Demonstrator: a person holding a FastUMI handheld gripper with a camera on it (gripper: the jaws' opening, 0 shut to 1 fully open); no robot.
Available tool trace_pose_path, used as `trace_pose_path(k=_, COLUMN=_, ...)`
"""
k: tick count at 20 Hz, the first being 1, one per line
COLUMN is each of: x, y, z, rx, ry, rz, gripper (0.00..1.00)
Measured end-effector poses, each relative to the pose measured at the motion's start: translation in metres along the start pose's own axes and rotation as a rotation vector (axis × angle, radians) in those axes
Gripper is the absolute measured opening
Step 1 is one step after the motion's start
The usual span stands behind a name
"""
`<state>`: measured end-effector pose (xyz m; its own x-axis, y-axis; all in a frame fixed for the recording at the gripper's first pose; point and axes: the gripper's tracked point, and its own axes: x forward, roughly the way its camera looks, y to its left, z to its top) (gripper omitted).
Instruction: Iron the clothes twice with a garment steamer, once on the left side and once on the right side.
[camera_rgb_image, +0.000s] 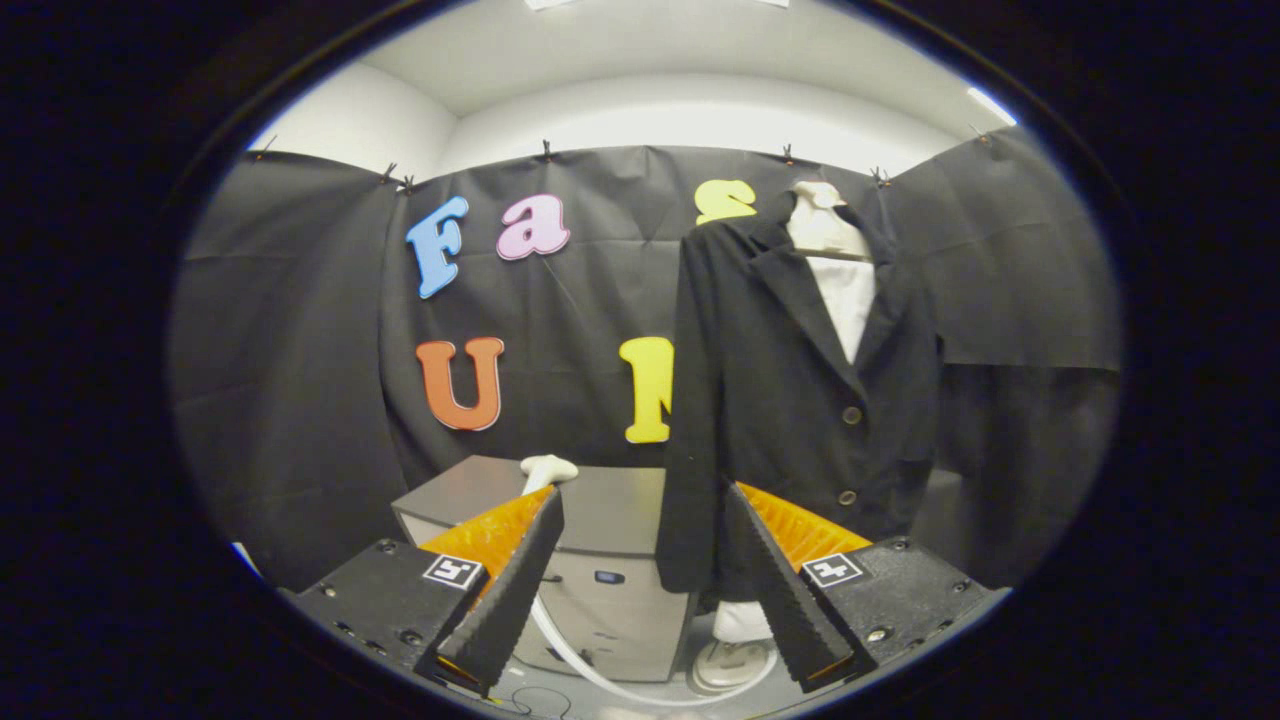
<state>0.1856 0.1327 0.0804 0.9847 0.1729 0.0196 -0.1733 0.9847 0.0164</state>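
Black jacket (800, 400) hangs on a pale mannequin (830, 240), buttoned, white shirt showing at the collar; its hem ends above the mannequin's round base (730, 660). Left of the jacket: grey cabinet (600, 560) w/ white steamer head (548, 468) on top, hose (610, 680) looping down toward the base. Gripper (640, 590) spread wide, holding nothing; open gap btwn fingers faces the jacket's left sleeve edge.

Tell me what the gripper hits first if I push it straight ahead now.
Probably the grey cabinet beyond the open gripper, with the jacket's sleeve edge close alongside. Depth is unclear.
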Motion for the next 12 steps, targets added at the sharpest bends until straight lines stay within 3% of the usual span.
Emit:
trace_pose_path(k=5, x=0.104, y=0.049, z=0.009, rx=0.0, ry=0.044, rz=0.07, gripper=1.0)
trace_pose_path(k=12, x=0.246, y=0.118, z=-0.031, rx=-0.006, ry=0.239, rz=0.133, gripper=1.0)
